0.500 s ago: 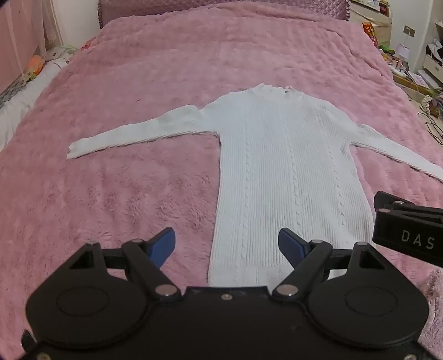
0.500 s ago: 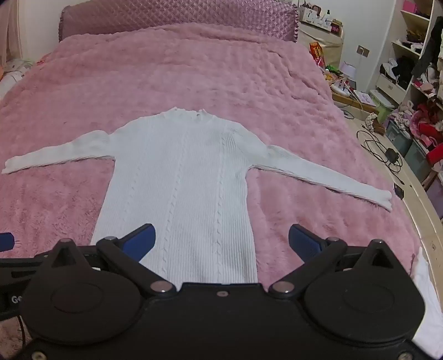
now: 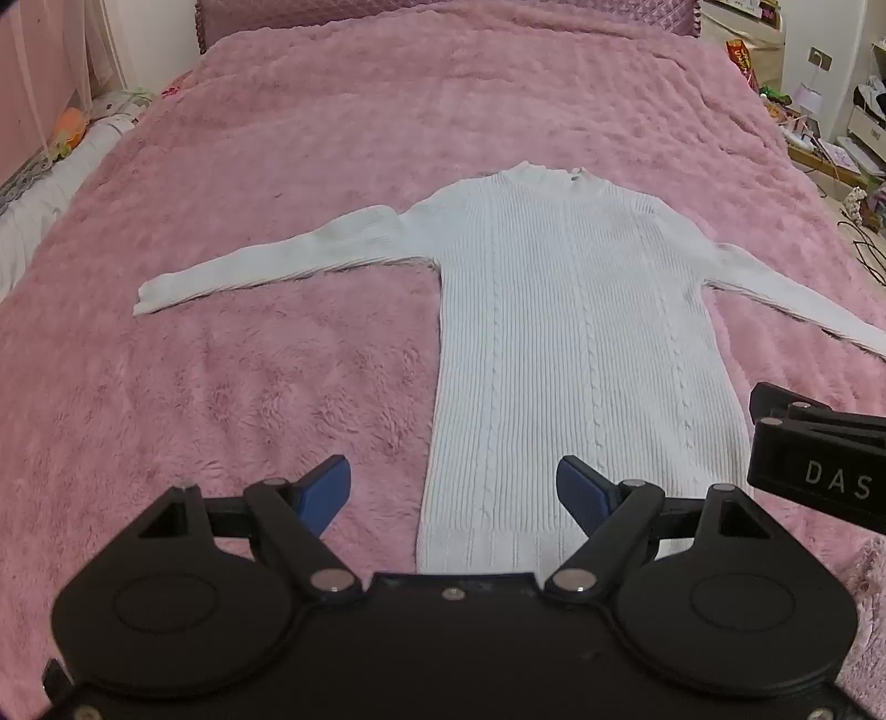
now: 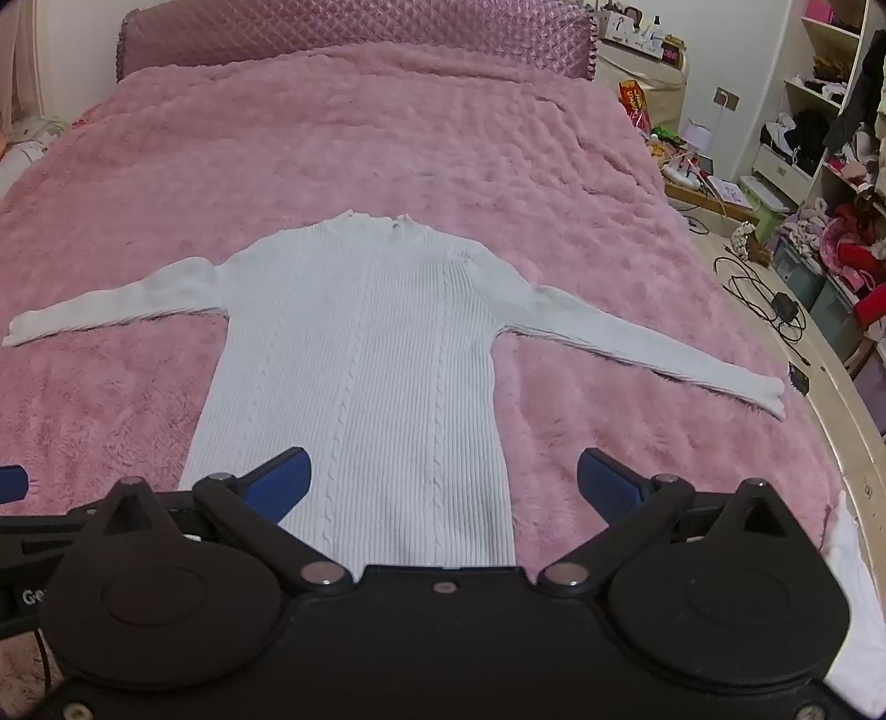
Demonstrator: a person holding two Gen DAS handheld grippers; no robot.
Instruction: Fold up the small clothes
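A white ribbed long-sleeved sweater (image 3: 576, 354) (image 4: 360, 376) lies flat on the pink fuzzy bedspread (image 3: 249, 387), collar toward the headboard and both sleeves spread out sideways. My left gripper (image 3: 453, 490) hovers open above the hem's left corner, its blue pads wide apart and touching nothing. Over the hem's right corner my right gripper (image 4: 443, 484) is open too, with nothing between its fingers. The right gripper's black body (image 3: 819, 465) shows at the right edge of the left wrist view. The hem's lower edge is hidden behind both gripper bodies.
A quilted pink headboard (image 4: 354, 27) stands at the far end. The bed's right edge (image 4: 841, 443) borders a floor with cables (image 4: 764, 299), boxes and cluttered shelves (image 4: 830, 111). White bedding (image 3: 50, 183) lies along the left side. A white cloth (image 4: 853, 598) hangs at the near right.
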